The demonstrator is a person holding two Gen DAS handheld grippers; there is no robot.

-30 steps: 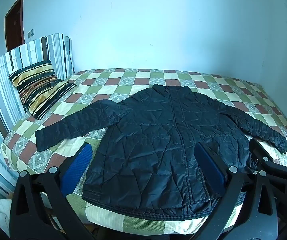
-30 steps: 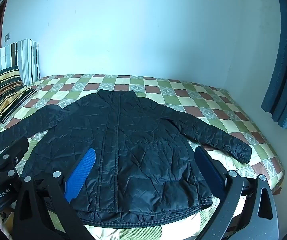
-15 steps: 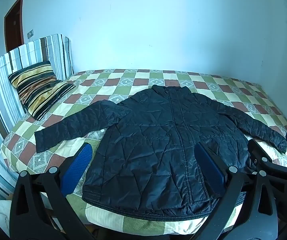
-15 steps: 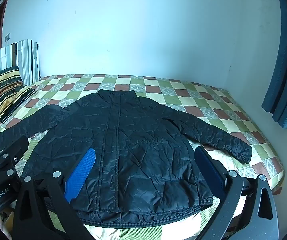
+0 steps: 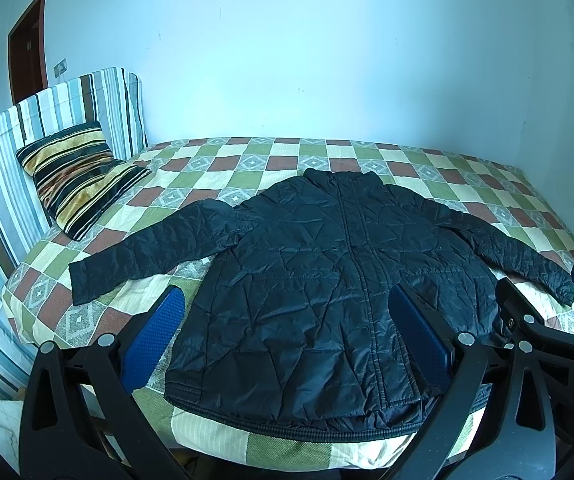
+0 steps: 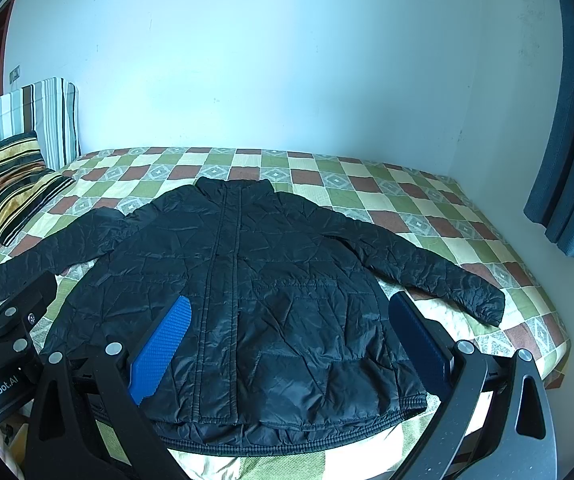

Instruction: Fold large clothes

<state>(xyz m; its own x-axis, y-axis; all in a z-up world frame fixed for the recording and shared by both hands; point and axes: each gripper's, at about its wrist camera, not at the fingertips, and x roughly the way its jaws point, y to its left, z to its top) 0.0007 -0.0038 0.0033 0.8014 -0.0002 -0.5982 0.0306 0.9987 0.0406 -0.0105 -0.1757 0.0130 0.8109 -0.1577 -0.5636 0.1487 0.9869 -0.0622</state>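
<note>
A black quilted jacket lies flat and face up on the checked bed cover, collar toward the far wall, both sleeves spread out to the sides. Its hem sits near the bed's front edge. My left gripper hangs open above the hem, blue pads wide apart, holding nothing. My right gripper is likewise open over the hem's right half, empty. Each view shows the other gripper's black frame at its edge: the right one and the left one.
The bed with a checked green, brown and cream cover fills the room's corner. A striped pillow leans on a striped headboard at left. Blue curtain hangs at right. A brown door stands far left.
Both views have tilted slightly, so the jacket and bed sit a touch lower in the frames. The jacket itself has not moved, and both grippers stay open.
</note>
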